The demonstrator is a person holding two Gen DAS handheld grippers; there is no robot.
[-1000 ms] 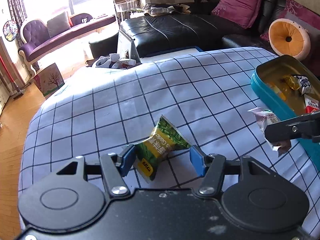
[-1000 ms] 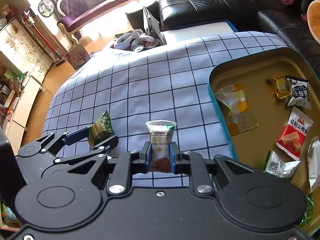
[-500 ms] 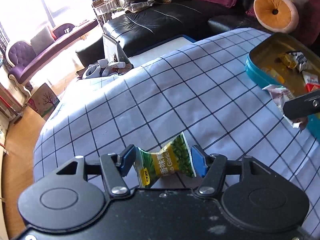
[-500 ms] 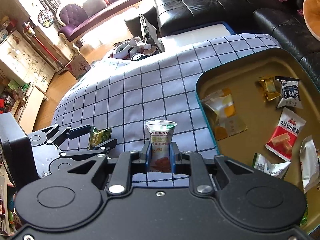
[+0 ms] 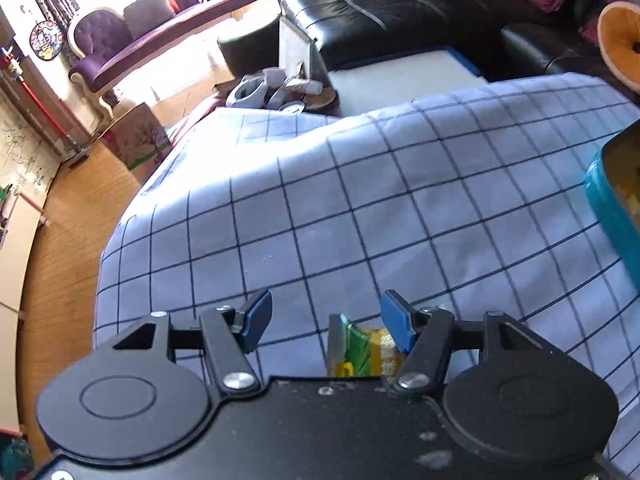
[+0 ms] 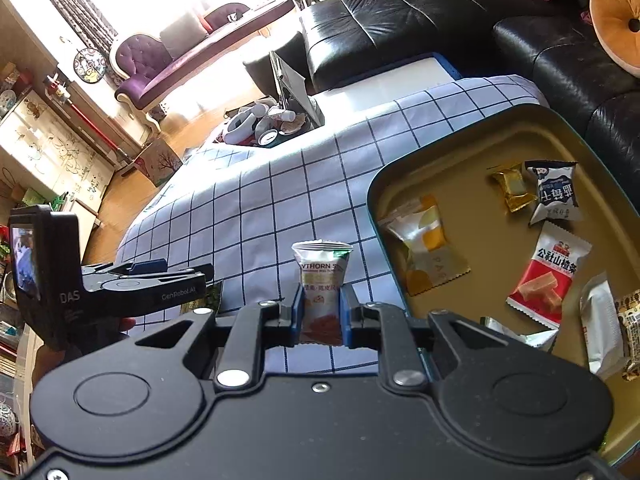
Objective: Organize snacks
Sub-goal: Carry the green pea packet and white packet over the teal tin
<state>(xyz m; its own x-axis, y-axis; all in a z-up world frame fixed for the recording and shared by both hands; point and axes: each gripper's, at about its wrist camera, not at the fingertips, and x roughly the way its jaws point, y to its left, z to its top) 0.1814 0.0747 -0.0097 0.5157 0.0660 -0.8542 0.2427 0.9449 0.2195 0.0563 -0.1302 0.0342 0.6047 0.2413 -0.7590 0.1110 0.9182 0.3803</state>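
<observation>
Left wrist view: left gripper (image 5: 326, 320) pitched down over the checked tablecloth (image 5: 360, 208); jaws apart, green garlic snack packet (image 5: 362, 350) against the right pad only, ungripped.

Right wrist view: right gripper (image 6: 320, 314) angled down beside the tin's (image 6: 472, 152) left edge, jaws clamped on an upright hawthorn snack packet (image 6: 322, 280).

The tin (image 6: 472, 168) sits on the cloth (image 6: 280, 200), to my right. Snack packs (image 6: 548, 280) lie inside it. The sofa (image 6: 400, 20) is behind.
</observation>
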